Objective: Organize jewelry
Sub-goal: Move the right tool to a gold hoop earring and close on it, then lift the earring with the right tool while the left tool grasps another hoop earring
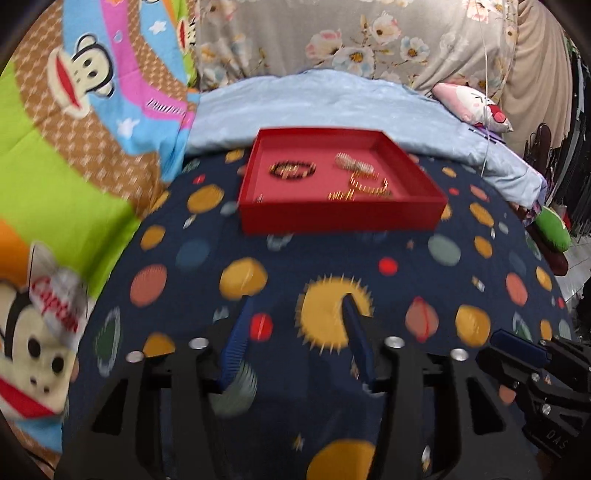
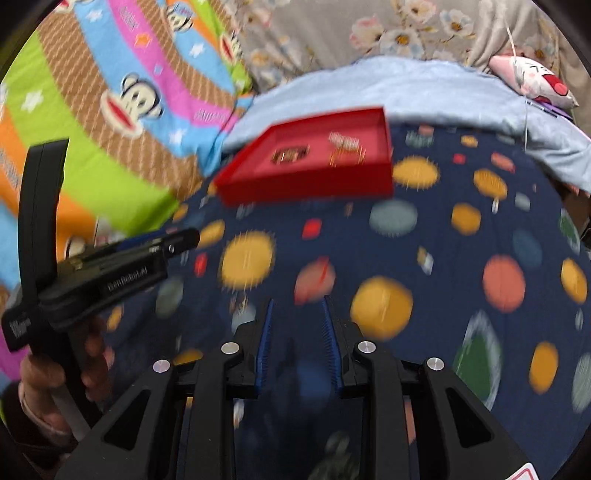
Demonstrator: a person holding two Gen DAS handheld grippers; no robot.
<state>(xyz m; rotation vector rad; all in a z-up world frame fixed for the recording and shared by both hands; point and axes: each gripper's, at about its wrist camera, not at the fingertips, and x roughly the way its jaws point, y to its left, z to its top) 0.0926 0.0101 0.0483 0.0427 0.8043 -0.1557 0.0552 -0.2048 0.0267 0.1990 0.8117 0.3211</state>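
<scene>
jewelry: three pieces (image 1: pixel 347 177) in one red tray (image 1: pixel 340 216).

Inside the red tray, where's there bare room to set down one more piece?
In the red tray, the front-left corner, before the dark beaded bracelet, is bare, as is the strip along the back wall. The right half is crowded by the pale bracelet and gold chain.

Home bedroom, working surface is a bed. Navy planet-print bedsheet (image 1: pixel 369 266) covers it, light blue blanket (image 1: pixel 332 99) bunched at the far edge, cartoon-monkey quilt (image 1: pixel 92 122) along the left edge. Floral curtain (image 1: pixel 332 33) behind. Pink plush pillow (image 1: pixel 472 107) at the far right corner.
</scene>
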